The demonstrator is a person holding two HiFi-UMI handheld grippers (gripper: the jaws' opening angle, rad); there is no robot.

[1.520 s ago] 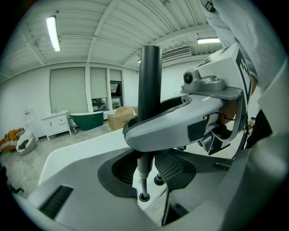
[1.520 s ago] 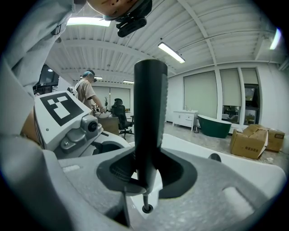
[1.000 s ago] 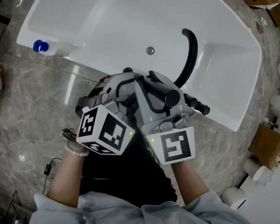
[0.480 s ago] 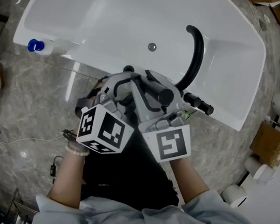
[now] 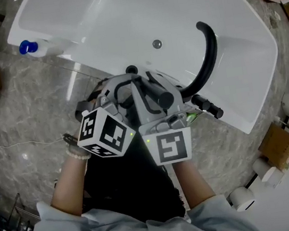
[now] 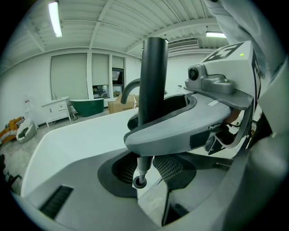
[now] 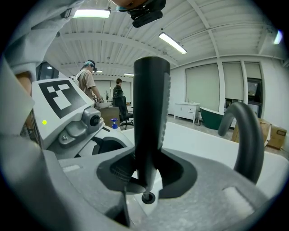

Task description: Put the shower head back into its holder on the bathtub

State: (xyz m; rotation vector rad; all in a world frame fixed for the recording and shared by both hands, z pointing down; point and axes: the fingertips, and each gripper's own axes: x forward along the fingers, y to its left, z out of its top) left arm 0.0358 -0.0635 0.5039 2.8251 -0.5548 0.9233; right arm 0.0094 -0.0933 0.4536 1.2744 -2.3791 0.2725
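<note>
Both grippers hold the black shower head upright over the near rim of the white bathtub. In the left gripper view, my left gripper is shut on the narrow lower stem of the shower head, just above the small black holder ring. In the right gripper view, my right gripper is shut on the shower head, whose tip hangs right over the holder ring. From the head view, the left gripper and right gripper sit side by side and hide the holder.
A curved black faucet spout rises from the rim to the right, with a black handle beside it. A drain sits in the tub floor. A blue-capped bottle stands at the tub's far left corner. Two people stand far behind.
Both grippers have sunk together with the shower head towards the tub rim. The grip on it looks unchanged.
</note>
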